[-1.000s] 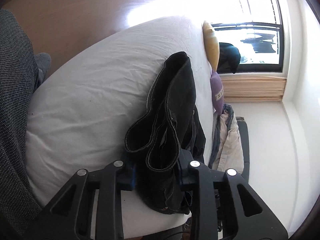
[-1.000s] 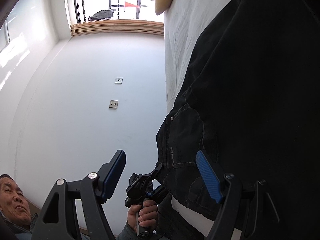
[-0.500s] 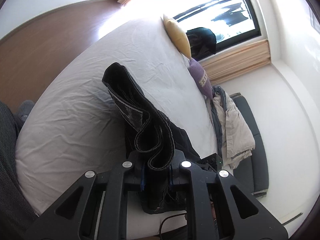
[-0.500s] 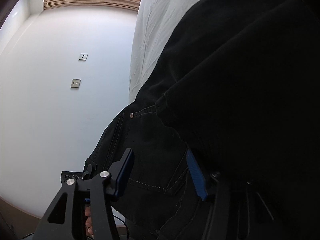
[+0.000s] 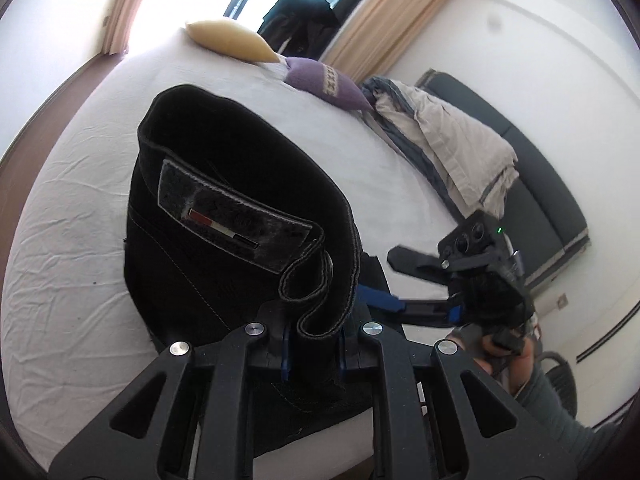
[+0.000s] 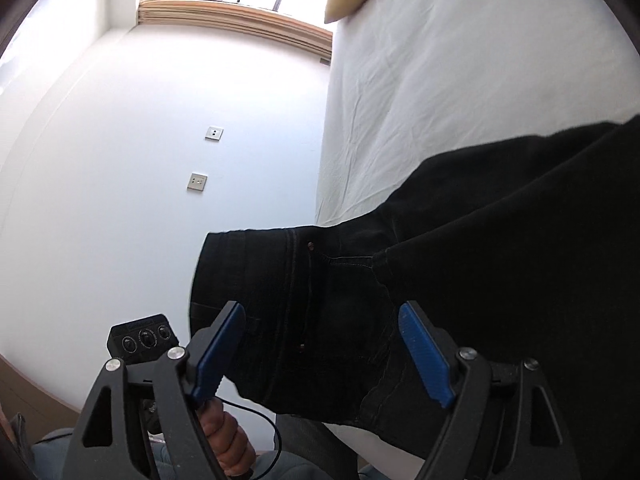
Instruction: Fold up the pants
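Black denim pants [image 5: 224,216] lie on the white sheet of the bed [image 5: 80,240], with one end lifted off the sheet and curling back toward the left wrist camera, so a grey label patch with a red and white stripe shows on the inner face. That lifted edge, doubled into a loop with pale stitching, is pinched between the narrow-set fingers of the left gripper [image 5: 312,350], whose blue pads press the cloth from both sides. To the right in the same view the right gripper [image 5: 394,280] reaches in toward the lower part of the pants, carried by a hand [image 5: 500,354] in a grey sleeve. From the right wrist view its jaws are opening and stand wide, the blue pads [image 6: 426,360] set apart on either side of the dark cloth at the near edge of the bed without pressing it. A yellow pillow [image 5: 228,40] and a purple cushion [image 5: 324,82] rest at the far end of the bed, and a beige blanket [image 5: 452,140] is heaped along its right side.
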Demonstrator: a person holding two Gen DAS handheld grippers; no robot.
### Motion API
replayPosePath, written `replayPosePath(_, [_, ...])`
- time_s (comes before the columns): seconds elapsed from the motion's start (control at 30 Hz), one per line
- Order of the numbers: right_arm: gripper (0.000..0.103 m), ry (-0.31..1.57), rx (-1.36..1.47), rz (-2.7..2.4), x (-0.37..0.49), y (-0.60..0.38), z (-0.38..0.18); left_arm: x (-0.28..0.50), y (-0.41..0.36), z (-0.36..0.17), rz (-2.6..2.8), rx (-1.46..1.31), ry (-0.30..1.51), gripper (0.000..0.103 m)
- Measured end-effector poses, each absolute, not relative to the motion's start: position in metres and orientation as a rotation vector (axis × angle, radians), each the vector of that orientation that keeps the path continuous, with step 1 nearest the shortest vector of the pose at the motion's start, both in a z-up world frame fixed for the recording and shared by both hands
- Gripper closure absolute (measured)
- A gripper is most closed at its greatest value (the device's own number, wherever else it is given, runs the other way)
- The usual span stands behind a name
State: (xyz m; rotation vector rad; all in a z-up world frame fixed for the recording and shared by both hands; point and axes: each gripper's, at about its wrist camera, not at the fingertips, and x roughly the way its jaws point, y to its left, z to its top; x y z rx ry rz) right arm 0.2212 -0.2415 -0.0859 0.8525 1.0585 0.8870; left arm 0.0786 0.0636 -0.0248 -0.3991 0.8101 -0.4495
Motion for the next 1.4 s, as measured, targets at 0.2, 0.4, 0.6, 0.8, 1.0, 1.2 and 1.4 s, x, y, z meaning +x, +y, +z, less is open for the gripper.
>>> replayPosePath(0.2, [0.012, 1.114, 0.705, 0.851, 0.227, -0.259, -0.077, 0.083, -0.034, -0.045, -0.51, -0.124, 0.847, 0.089])
replayPosePath(0.4, [0.049, 1.172, 0.509, 0.762, 0.227, -0.262, -0.092, 0.075, -0.104, -0.07, -0.571, 0.068, 0.906, 0.089])
replayPosePath(0.6, [0.083, 1.184, 0.432, 0.611, 0.216, -0.293, -0.105, 0.067, -0.145, -0.081, -0.622, 0.148, 0.913, 0.089])
replayPosePath(0.8, [0.087, 1.159, 0.433, 0.574, 0.207, -0.327, -0.104, 0.078, -0.179, -0.094, -0.665, 0.194, 0.909, 0.089])
replayPosePath(1.0, [0.087, 1.169, 0.499, 0.553, 0.211, -0.339, -0.125, 0.082, -0.203, -0.111, -0.672, 0.203, 0.933, 0.089])
replayPosePath(1.2, [0.087, 1.186, 0.547, 0.525, 0.217, -0.343, -0.15, 0.088, -0.224, -0.135, -0.667, 0.212, 0.943, 0.089])
replayPosePath(1.4, [0.08, 1.166, 0.682, 0.567, 0.216, -0.358, -0.168, 0.087, -0.217, -0.138, -0.691, 0.152, 0.956, 0.081])
